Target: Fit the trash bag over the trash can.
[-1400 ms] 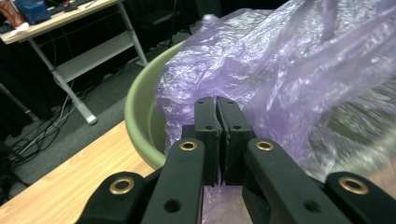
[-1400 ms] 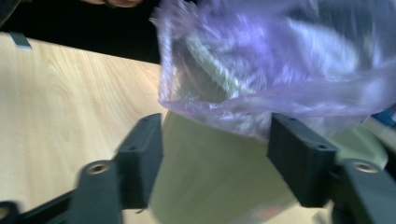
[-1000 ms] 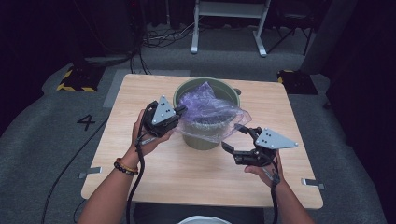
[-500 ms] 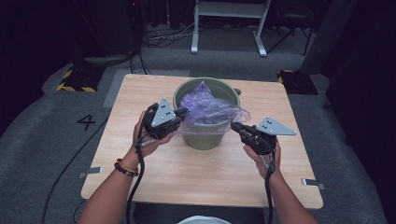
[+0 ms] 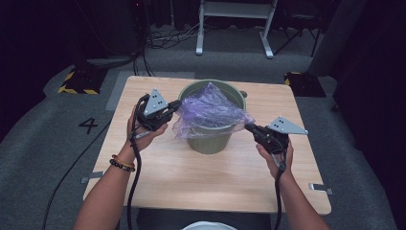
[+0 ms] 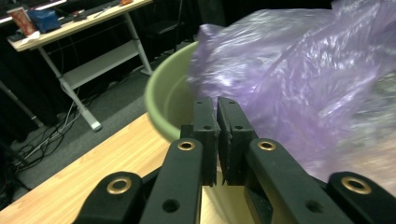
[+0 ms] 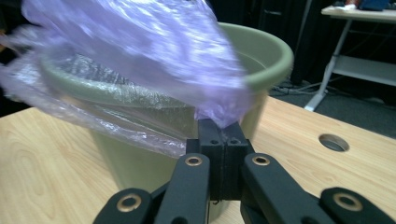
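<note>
**A:** Where is the bag?

**B:** The purple plastic bag (image 5: pixel 210 111) is draped over the green bucket (image 5: pixel 210 139) in the middle of the wooden table (image 5: pixel 191 177). You stretch it between your hands across the rim.

**A:** And my grippers?

**B:** Your left gripper (image 5: pixel 176 106) has its jaws pressed together on the bag's left edge. Your right gripper (image 5: pixel 249 127) has just closed its jaws and pinches the bag's right corner beside the bucket.
</note>
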